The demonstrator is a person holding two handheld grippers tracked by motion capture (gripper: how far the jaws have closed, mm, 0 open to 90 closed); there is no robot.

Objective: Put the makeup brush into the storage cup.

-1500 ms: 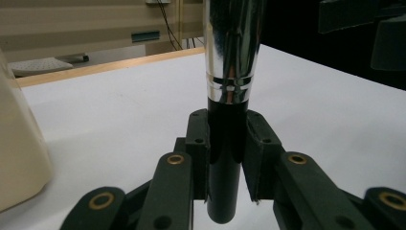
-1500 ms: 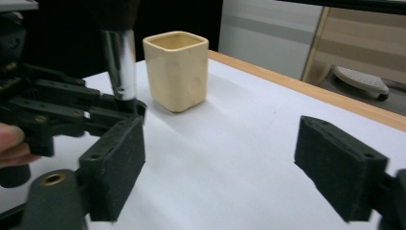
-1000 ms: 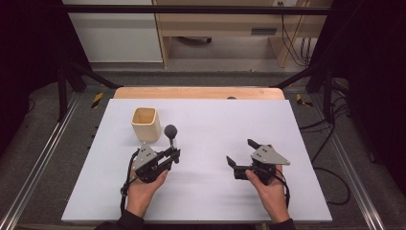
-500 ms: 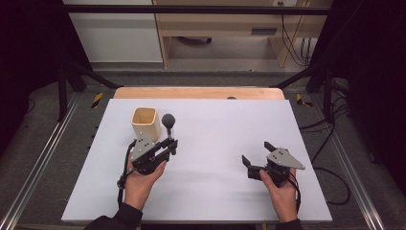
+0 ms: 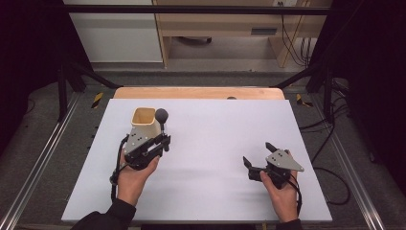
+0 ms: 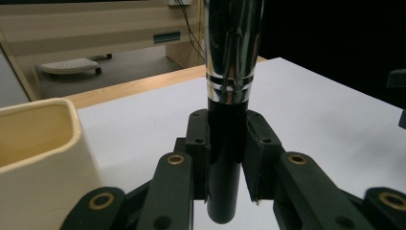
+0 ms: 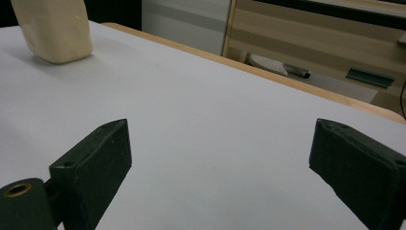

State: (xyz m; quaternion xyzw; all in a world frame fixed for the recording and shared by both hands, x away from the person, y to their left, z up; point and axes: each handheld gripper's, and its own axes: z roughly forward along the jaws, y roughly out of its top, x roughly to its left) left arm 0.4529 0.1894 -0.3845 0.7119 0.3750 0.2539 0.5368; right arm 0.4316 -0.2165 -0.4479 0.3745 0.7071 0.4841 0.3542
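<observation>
At the left of the white table [image 5: 210, 143], a cream cup [image 5: 144, 122] stood upright, its open mouth facing up. Just right of it, the left gripper [image 5: 160, 139] was clamped on the black handle of a makeup brush [image 5: 162, 116], which stood upright with its dark round head at the top, beside the cup's rim. In the left gripper view, the jaws pressed the brush handle [image 6: 225, 163] from both sides, below its shiny metal collar, with the cup [image 6: 38, 153] close at the left. Well apart, at the near right of the table, the right gripper [image 5: 257, 158] held nothing; its jaws stood wide apart over bare tabletop.
</observation>
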